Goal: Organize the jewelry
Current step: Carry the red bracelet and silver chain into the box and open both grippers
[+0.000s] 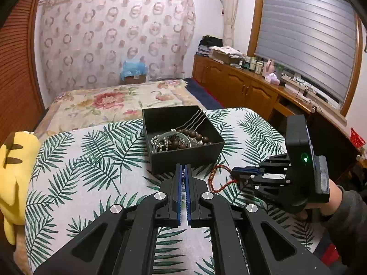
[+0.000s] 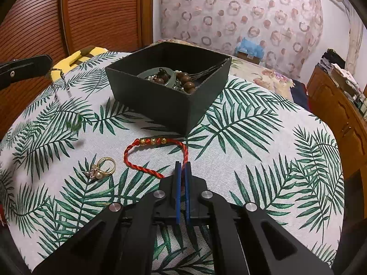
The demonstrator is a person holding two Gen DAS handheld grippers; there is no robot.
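Observation:
A black box (image 1: 188, 160) (image 2: 156, 105) on the leaf-print cloth holds brown beads (image 1: 195, 135), pearls, a pale bangle (image 2: 146, 74) and thin silver chains. My left gripper (image 1: 182, 168) (image 2: 48, 70) is shut, raised above the cloth left of the box, with a thin chain (image 2: 65, 84) hanging from its tips, blurred lower down. My right gripper (image 2: 182, 167) (image 1: 234, 174) rests low on the cloth, shut on a red braided bracelet (image 2: 137, 142) (image 1: 214, 183) with gold beads, which lies in front of the box. A gold ring with pearls (image 2: 102, 168) lies loose to its left.
The table with the leaf cloth (image 1: 80, 171) drops off at its rounded edges. A yellow plush toy (image 1: 13, 171) (image 2: 78, 57) sits at the left edge. A floral bed (image 1: 110, 100) lies beyond, a wooden cabinet (image 1: 240, 84) to the right. A person's hand (image 1: 330, 197) holds the right gripper.

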